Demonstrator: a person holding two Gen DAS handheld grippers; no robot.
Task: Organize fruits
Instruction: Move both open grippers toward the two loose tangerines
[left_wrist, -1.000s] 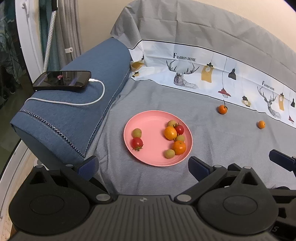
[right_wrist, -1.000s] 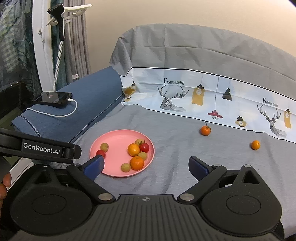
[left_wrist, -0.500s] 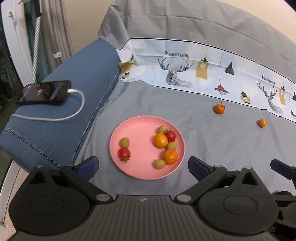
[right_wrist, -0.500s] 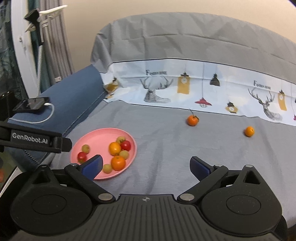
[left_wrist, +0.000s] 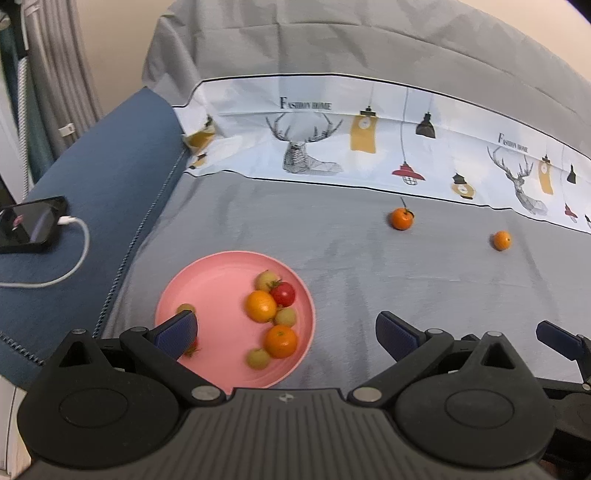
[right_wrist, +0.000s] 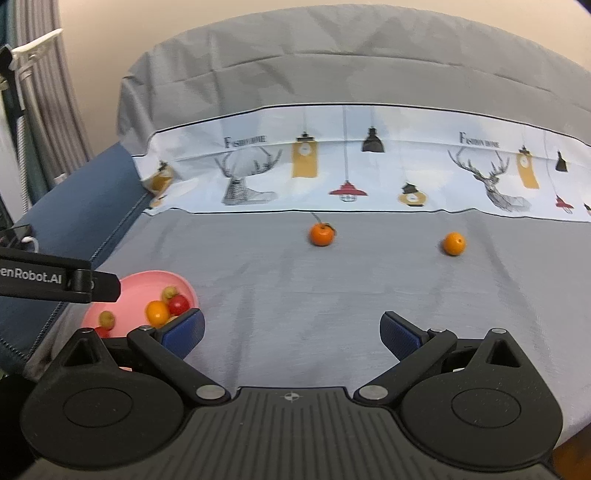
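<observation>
A pink plate (left_wrist: 214, 280) on the grey cloth holds several small fruits: oranges, red tomatoes and yellow-green ones. It also shows at the left of the right wrist view (right_wrist: 147, 286). Two oranges lie loose on the cloth farther back: one with a stem (left_wrist: 402, 218) (right_wrist: 322, 234) and a smaller one to its right (left_wrist: 501, 240) (right_wrist: 454, 243). My left gripper (left_wrist: 286, 334) is open and empty, just above the plate's near right side. My right gripper (right_wrist: 291, 332) is open and empty, over bare cloth in front of the stemmed orange.
A blue cushion (left_wrist: 110, 192) lies to the left with a phone (left_wrist: 29, 225) and a white cable (left_wrist: 74, 254) on it. A printed cloth band (left_wrist: 369, 147) rises at the back. The left gripper's body (right_wrist: 55, 278) juts in at the right wrist view's left edge.
Both grippers have swung to the right. The plate has slid left in both views and the two loose oranges sit nearer the centre of the right wrist view. Both stay open.
</observation>
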